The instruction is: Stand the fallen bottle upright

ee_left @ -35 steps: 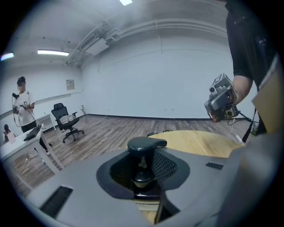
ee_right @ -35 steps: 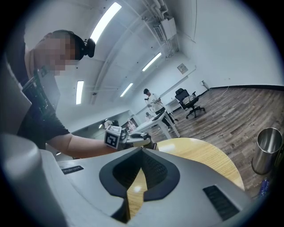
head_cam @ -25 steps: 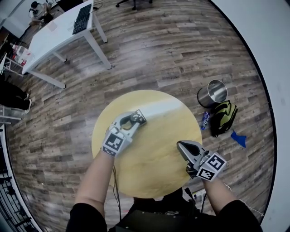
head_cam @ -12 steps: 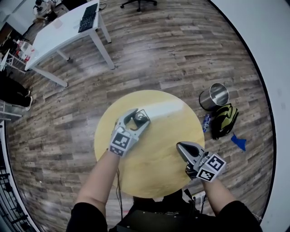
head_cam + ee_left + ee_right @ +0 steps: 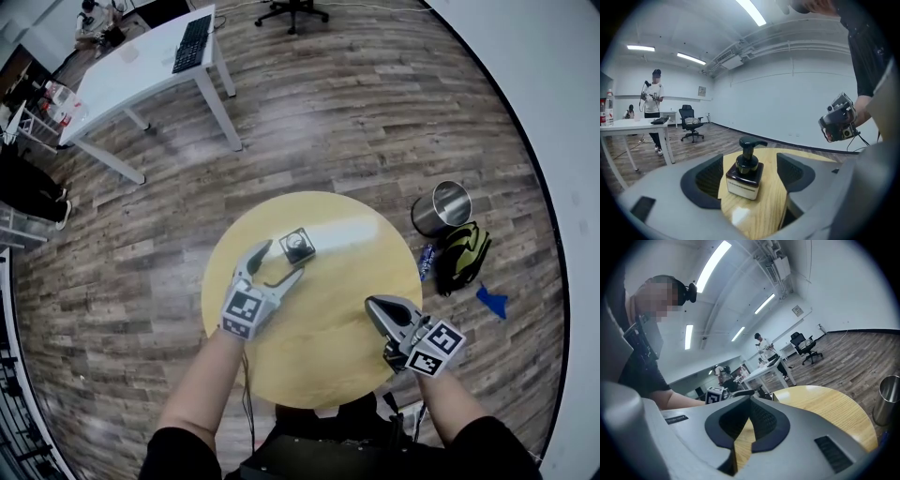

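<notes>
A squat dark pump bottle with a pale label stands upright on the round yellow table. In the left gripper view the bottle sits free on the wood between the two spread pads. My left gripper is just short of it, with its jaws opening and neither pad touching it. My right gripper hovers over the table's right edge, shut with nothing in it; its pads meet at the tips. The right gripper also shows beyond the bottle.
On the floor to the right of the table are a metal bin, a green and black bag and a small plastic bottle. A white desk with a keyboard stands far left. A person stands beside the desk.
My left gripper has let go of the bottle, spread its jaws and drawn back toward me. The bottle stays upright where it was. The right gripper has hardly shifted.
</notes>
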`<action>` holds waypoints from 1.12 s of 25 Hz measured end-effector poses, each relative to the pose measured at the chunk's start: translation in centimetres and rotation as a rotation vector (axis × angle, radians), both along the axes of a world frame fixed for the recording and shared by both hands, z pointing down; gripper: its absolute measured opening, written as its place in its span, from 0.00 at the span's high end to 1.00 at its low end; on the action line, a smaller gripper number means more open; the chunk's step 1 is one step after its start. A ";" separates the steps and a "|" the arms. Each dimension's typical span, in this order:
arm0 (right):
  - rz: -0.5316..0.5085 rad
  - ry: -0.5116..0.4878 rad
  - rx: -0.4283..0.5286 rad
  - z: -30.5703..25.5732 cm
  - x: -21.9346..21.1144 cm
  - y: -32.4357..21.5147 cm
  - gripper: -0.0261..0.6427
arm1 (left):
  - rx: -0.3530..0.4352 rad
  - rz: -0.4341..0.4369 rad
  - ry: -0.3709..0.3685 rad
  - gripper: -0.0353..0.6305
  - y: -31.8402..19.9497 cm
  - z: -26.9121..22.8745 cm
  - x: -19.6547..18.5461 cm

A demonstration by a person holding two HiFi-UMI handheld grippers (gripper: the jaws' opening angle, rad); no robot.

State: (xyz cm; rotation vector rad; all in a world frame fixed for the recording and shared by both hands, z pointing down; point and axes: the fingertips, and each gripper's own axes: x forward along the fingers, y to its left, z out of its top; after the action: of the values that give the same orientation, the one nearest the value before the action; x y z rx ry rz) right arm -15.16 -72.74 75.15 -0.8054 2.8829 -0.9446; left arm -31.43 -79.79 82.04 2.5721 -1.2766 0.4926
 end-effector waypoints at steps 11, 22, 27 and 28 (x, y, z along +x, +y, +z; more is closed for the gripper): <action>-0.032 0.009 0.095 -10.9 -1.5 1.8 0.95 | 0.040 -0.086 0.168 0.81 9.0 -14.2 -4.7; -0.118 0.005 0.191 -23.9 -4.7 5.8 0.95 | 0.155 -0.179 0.324 0.93 17.8 -31.8 -8.5; -0.151 0.016 0.251 -28.7 -5.2 8.5 0.95 | 0.177 -0.227 0.363 0.93 23.7 -35.6 -8.7; -0.158 0.016 0.261 -29.4 -5.2 8.9 0.95 | 0.178 -0.241 0.386 0.93 24.7 -36.1 -8.7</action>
State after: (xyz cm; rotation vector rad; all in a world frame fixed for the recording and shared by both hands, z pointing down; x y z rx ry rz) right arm -20.40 -63.81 45.78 -0.5757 3.0307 -0.5518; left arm -40.15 -55.12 45.98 2.4352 -1.5056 -0.1633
